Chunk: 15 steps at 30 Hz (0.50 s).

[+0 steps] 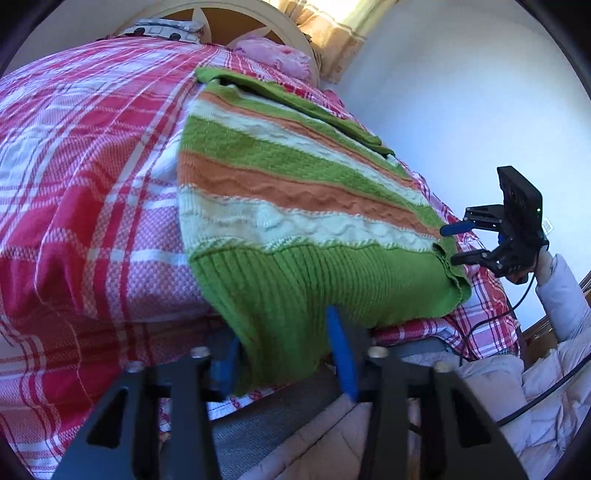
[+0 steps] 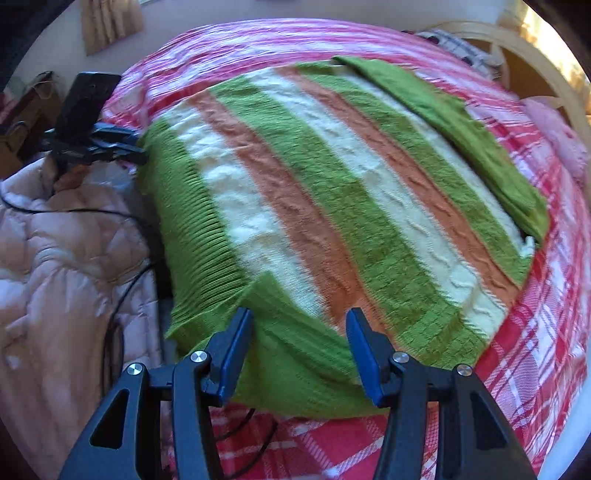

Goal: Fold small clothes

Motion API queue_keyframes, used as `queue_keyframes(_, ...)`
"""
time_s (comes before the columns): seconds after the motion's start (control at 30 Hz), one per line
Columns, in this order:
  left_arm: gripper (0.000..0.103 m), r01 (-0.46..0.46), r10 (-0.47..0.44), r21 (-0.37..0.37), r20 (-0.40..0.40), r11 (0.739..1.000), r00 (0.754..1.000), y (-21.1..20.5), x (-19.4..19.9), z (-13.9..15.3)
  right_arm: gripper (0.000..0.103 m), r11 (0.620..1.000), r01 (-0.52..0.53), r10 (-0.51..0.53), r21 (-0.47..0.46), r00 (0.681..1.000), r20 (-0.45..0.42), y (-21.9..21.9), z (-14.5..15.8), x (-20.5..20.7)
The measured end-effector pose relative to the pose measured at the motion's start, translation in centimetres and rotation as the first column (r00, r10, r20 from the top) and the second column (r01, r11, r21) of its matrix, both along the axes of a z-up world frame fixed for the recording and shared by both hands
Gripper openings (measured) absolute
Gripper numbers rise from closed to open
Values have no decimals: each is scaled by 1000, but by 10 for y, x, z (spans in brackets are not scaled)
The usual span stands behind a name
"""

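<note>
A knitted sweater (image 1: pixel 295 192) with green, orange and cream stripes lies flat on the bed; it also fills the right wrist view (image 2: pixel 351 206). A green sleeve (image 2: pixel 461 133) is folded across its far part. Its ribbed green hem (image 1: pixel 303 288) hangs over the bed edge. My left gripper (image 1: pixel 288 354) is open with the hem corner between its blue pads. My right gripper (image 2: pixel 299 354) is open over the other hem corner; it also shows in the left wrist view (image 1: pixel 452 245), open at the sweater's edge.
The bed has a red and white plaid cover (image 1: pixel 81 166). A pink cloth (image 1: pixel 273 55) and a pillow (image 1: pixel 162 31) lie by the headboard (image 1: pixel 258 14). A pale quilted coat (image 2: pixel 55 258) and black cables (image 2: pixel 122 295) are beside the bed. A white wall (image 1: pixel 461 92) stands on the right.
</note>
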State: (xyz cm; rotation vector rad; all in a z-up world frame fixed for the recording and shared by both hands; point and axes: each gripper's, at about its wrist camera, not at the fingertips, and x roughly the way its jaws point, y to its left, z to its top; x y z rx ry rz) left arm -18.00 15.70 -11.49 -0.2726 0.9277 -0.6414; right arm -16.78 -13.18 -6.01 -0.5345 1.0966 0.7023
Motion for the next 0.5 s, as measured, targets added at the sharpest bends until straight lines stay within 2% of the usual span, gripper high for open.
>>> queue_keyframes(0.03,26,-1,1,-4,-4,1000,1000,1,1,-1,54,1000,-17,17,-2,1000,-6,0,1,-1)
queue_keyframes(0.13,23,2,-2,-20,-28,1000,1000,0,5,-5,55,997,-70,70,-35,997,-15,4,-7,-2)
queue_keyframes(0.17,20,7,-7,-12,-34,1000,999,-2,6,-6,61,997,-67,66,-46,998,-17,5,-12,2)
queue_keyframes(0.2,20,14,-14,6,-33,1000,999,-5,5,-6,62,998,-50,49,-31,998,-30,4,-14,7)
queue_keyframes(0.37,15,12,-12,43,-7,999,1000,-9,0,0,61,1000,-26,26,1,997,-70,0,-15,13)
queue_keyframes(0.43,13,6,-6,55,-7,998,1000,-11,0,3,44,1000,-13,14,25,997,-75,-1,-13,9)
queue_keyframes(0.47,13,7,-6,63,-9,998,1000,-12,1,6,20,999,-7,10,45,997,-81,-2,-11,7)
queue_keyframes(0.5,13,9,-8,68,-8,998,1000,-14,1,9,11,997,15,-8,73,996,-94,-4,-7,5)
